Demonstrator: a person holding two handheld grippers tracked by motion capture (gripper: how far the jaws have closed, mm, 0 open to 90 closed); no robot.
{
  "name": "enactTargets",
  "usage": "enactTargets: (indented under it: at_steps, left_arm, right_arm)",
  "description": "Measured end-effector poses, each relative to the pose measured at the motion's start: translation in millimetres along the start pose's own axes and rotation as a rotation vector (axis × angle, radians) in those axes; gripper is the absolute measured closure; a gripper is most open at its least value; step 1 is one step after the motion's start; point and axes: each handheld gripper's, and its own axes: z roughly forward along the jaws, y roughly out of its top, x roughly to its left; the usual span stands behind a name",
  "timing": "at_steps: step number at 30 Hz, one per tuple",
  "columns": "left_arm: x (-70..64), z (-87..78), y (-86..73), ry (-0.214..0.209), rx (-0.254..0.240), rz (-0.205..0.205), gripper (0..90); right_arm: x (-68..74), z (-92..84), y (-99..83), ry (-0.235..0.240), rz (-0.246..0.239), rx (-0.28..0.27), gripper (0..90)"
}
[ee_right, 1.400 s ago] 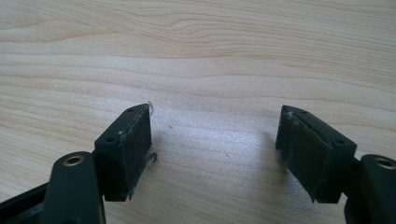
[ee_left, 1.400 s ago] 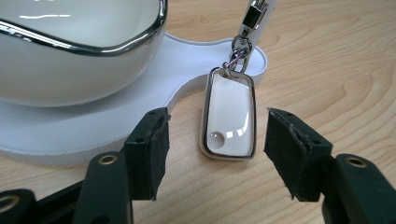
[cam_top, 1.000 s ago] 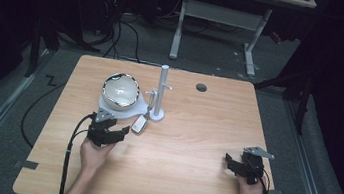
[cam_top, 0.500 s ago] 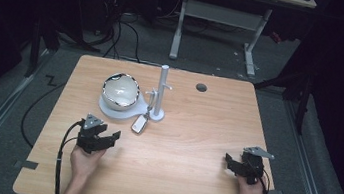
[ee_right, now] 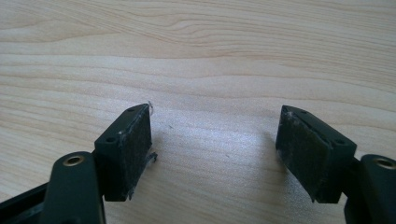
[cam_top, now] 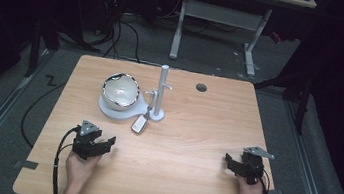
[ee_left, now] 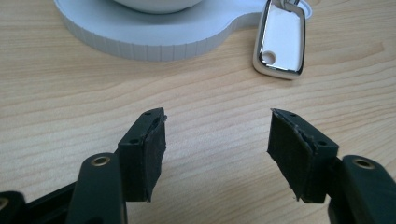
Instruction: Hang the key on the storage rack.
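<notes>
We had the left tongs sitting low over the table near its front left corner, jaws apart with nothing between them, just bare wood. The jaws had just been opening a bit further. Looking along them in the left gripper view, the little key fob lay flat on the table ahead of the tips and a touch toward the right jaw, near but clearly apart from both pads. It's white with a shiny silver rim and a small round hole at the end nearest the tongs. From the high view the same key fob sat just beyond the left tongs, up against the white stand.

The flat base of that stand was ahead of the left jaw, with a round white bowl resting on it and a thin white post standing upright at its right end, just past the fob.

The right tongs were well away near the front right corner, jaws also apart and holding nothing, plain wood between and ahead of them. A small dark hole showed in the tabletop far beyond both.
</notes>
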Motion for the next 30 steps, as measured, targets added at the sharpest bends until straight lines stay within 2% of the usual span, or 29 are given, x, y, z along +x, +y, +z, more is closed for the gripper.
enactTargets:
  at_steps: [15,30]
  left_arm:
    - [4.1,-0.9,-12.0,0.027,0.014,-0.014,36.3]
    - [4.5,0.0,-11.8,0.068,0.028,-0.010,34.6]
  right_arm:
    - [0.0,0.0,0.0,0.000,0.000,0.000,27.0]
    - [0.0,0.0,0.0,0.000,0.000,0.000,27.0]
